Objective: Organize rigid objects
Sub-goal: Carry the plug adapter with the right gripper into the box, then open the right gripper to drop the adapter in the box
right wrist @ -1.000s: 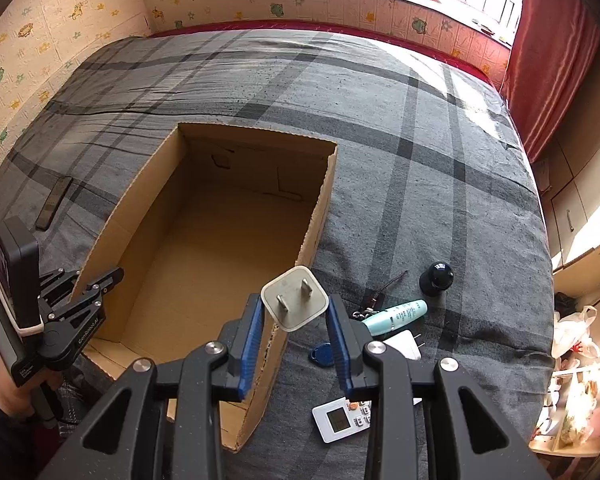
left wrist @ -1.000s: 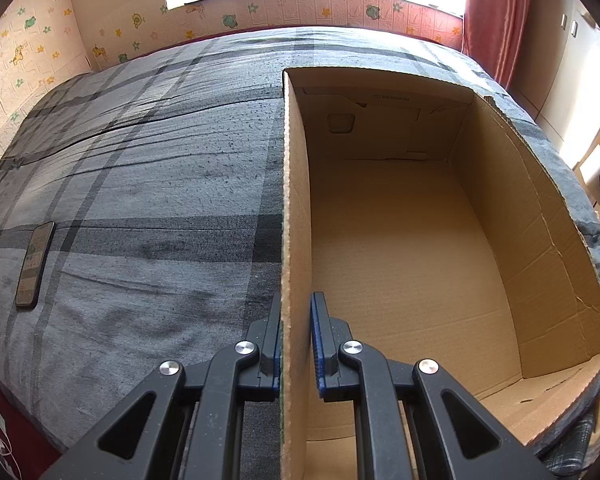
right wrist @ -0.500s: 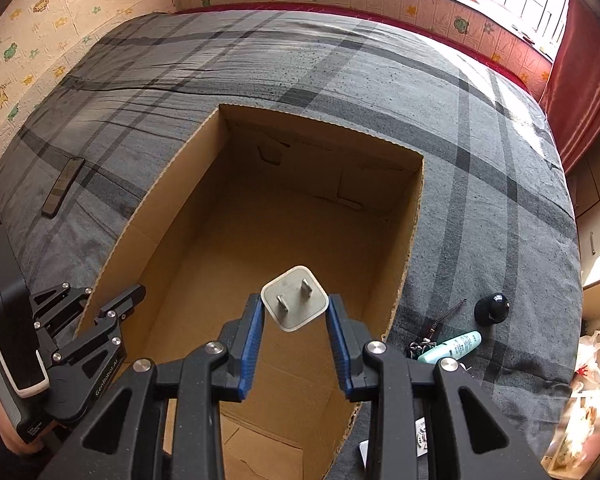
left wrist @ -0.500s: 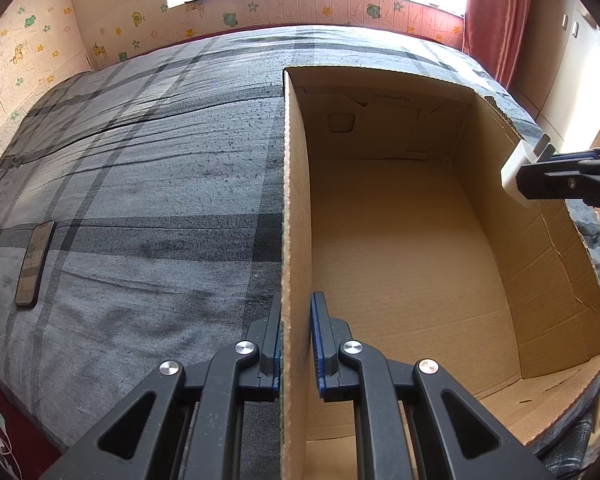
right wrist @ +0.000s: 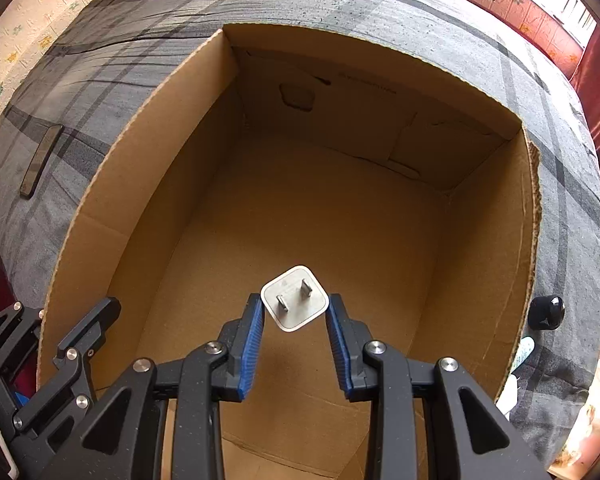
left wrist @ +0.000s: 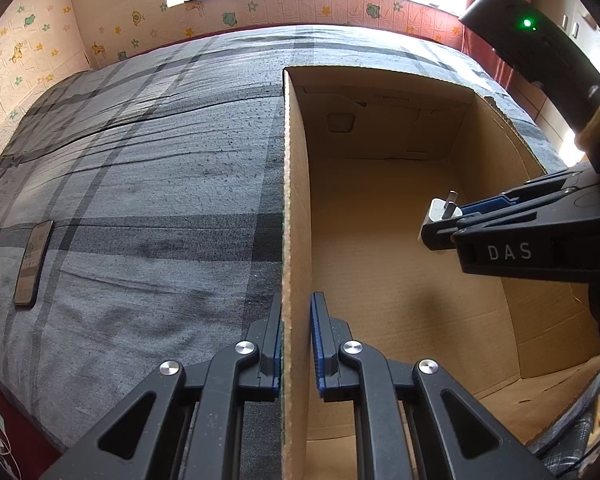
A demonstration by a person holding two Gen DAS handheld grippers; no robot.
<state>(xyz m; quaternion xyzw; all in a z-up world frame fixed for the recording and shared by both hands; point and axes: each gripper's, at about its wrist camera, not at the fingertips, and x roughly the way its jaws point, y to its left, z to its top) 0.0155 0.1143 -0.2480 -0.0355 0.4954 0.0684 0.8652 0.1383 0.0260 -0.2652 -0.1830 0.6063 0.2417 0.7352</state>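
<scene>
Fingers of the right gripper [right wrist: 295, 314] pinch one two-pronged charger [right wrist: 294, 298]; left gripper [left wrist: 296, 330] clamps one box wall [left wrist: 296, 240]

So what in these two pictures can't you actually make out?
- Printing on the box back wall: too small, both views.
- Phone screen on the bedspread: too small, left view; a dark strip in the right view.
- Pale things past the box's right wall, right view: cut off by the wall and the picture edge.
- Whether the right gripper still pinches the charger: unclear in the right view; the left view hides the contact.
</scene>
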